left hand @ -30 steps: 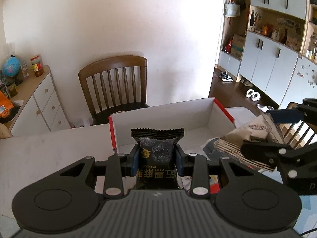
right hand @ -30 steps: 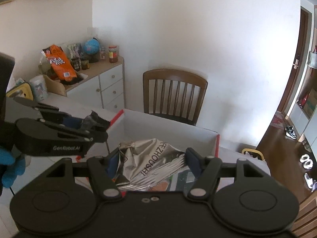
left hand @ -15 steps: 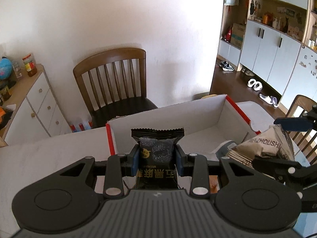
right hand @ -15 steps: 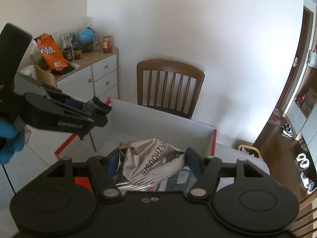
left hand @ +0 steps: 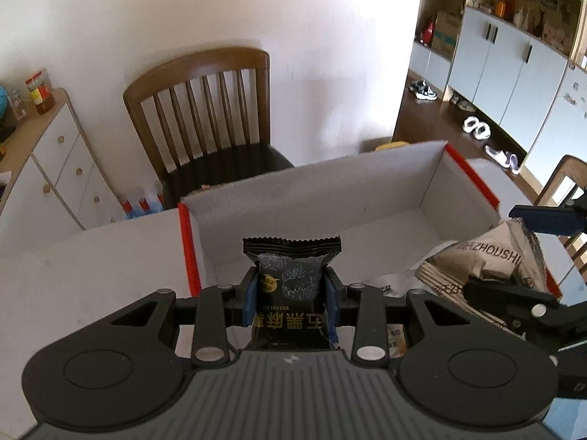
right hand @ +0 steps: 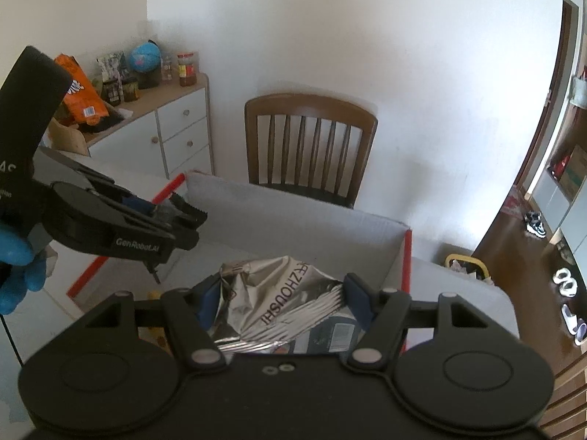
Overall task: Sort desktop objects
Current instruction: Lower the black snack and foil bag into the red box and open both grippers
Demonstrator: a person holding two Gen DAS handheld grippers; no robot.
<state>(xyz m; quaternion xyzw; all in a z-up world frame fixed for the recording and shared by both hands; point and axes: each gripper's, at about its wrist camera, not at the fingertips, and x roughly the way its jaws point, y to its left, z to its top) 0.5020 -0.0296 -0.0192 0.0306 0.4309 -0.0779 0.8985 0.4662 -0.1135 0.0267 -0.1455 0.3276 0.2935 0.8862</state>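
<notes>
Left wrist view: left gripper (left hand: 290,295) pinching glossy black snack packet (left hand: 291,278), upright, above near left corner of white cardboard box (left hand: 312,198) with red edges.

Right wrist view: right gripper (right hand: 284,299) clamping crinkled silver foil bag (right hand: 275,293) over box (right hand: 293,216) interior; blue-gloved hand (right hand: 16,267) at left.

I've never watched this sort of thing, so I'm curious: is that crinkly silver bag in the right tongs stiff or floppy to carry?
Probably floppy: the silver bag is creased and buckled between the right tongs. It likely weighs little, since it stays puffed up above the white box without sagging. The foil looks glossy, so it may be slippery.
</notes>
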